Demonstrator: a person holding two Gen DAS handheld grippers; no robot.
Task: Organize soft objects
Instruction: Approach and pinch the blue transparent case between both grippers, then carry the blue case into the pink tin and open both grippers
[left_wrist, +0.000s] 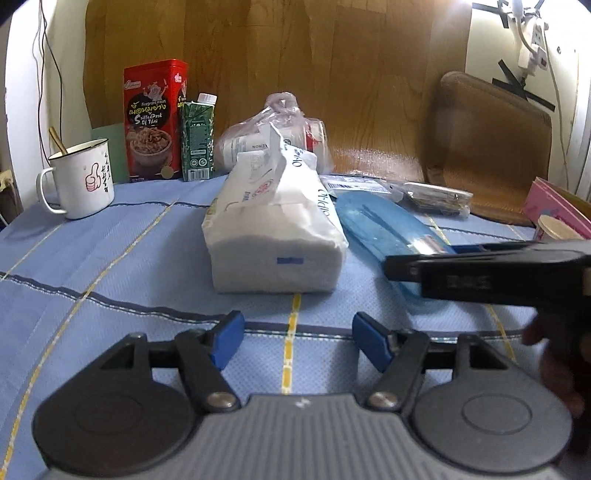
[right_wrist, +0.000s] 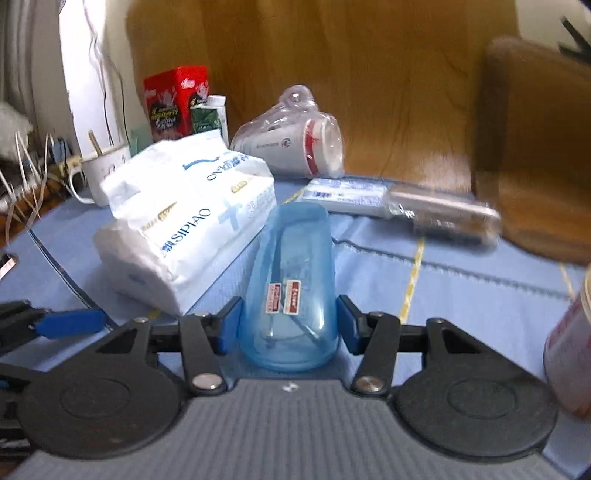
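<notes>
Blue plastic cup (right_wrist: 291, 291) is clasped by the right claw (right_wrist: 288, 325); the left claw (left_wrist: 297, 341) is held wide, empty, tissue pack (left_wrist: 275, 229) at 12 o'clock.

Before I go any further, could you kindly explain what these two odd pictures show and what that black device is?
Each picture comes from a camera mounted on a hand-held gripper, looking forward past its two blue-tipped fingers. A person holds one device in each hand. The left hand-held gripper is open and empty, facing a white tissue pack on a blue tablecloth. The right hand-held gripper has its fingers either side of a blue plastic cup lying on its side; contact is unclear. Behind stand a mug, a red tin and a green carton.
</notes>
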